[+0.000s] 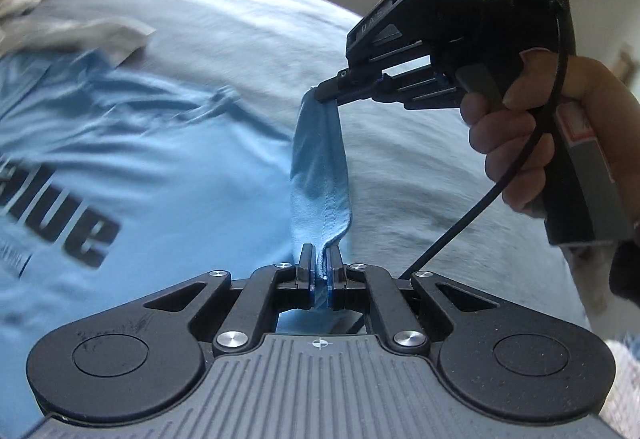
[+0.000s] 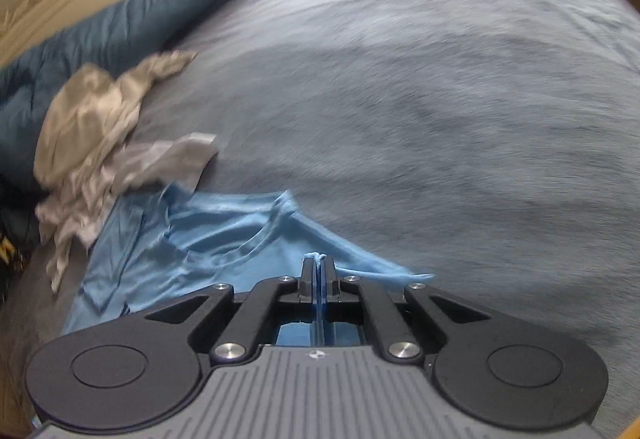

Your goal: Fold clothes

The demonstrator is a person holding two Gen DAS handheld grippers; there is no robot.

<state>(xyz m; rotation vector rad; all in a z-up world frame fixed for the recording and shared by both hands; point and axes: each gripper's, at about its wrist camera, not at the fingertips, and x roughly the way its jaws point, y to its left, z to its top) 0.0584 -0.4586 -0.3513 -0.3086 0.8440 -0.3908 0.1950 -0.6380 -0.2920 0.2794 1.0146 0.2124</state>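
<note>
Grey-blue bedspread point(image 2: 440, 79) — both grippers pinch the light-blue T-shirt point(image 1: 140, 143).

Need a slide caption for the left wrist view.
Both grippers, left and right, pinch one edge of the light blue T-shirt above the bed.

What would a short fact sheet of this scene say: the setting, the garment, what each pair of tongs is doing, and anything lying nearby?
setting: grey-blue bedspread
garment: light blue T-shirt, dark lettering
left tongs: shut on T-shirt edge
right tongs: shut on the same strip of edge, raised
nearby: crumpled grey clothes, dark blue pillow
</note>
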